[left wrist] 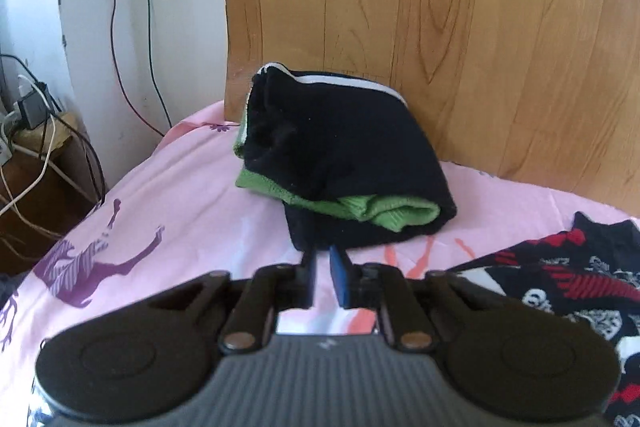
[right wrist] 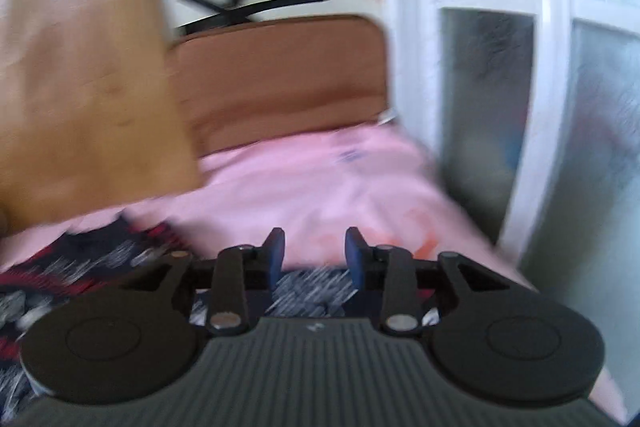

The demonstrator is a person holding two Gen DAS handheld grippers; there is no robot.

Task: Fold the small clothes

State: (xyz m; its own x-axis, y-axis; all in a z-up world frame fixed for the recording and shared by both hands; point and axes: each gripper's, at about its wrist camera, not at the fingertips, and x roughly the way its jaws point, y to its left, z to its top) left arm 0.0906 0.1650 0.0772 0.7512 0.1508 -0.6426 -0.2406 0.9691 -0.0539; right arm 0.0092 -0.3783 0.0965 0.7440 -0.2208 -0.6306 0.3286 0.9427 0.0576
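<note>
While a folded black-and-green bundle (left wrist: 340,163) sits mid-frame on the bed (left wrist: 192,187), the skull-print garment (left wrist: 568,287) at lower right looks unfolded — left tongs (left wrist: 324,263) nearly closed and empty, right tongs (right wrist: 316,251) part-open, empty.

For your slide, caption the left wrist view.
Left gripper at a folded black-and-green garment on the pink sheet.

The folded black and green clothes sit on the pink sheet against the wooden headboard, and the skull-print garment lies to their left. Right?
One thing is off: the skull-print garment lies to the right of the folded clothes, not the left, as the left wrist view shows. The rest holds: the clothes sit on the pink sheet against the wooden headboard.
</note>
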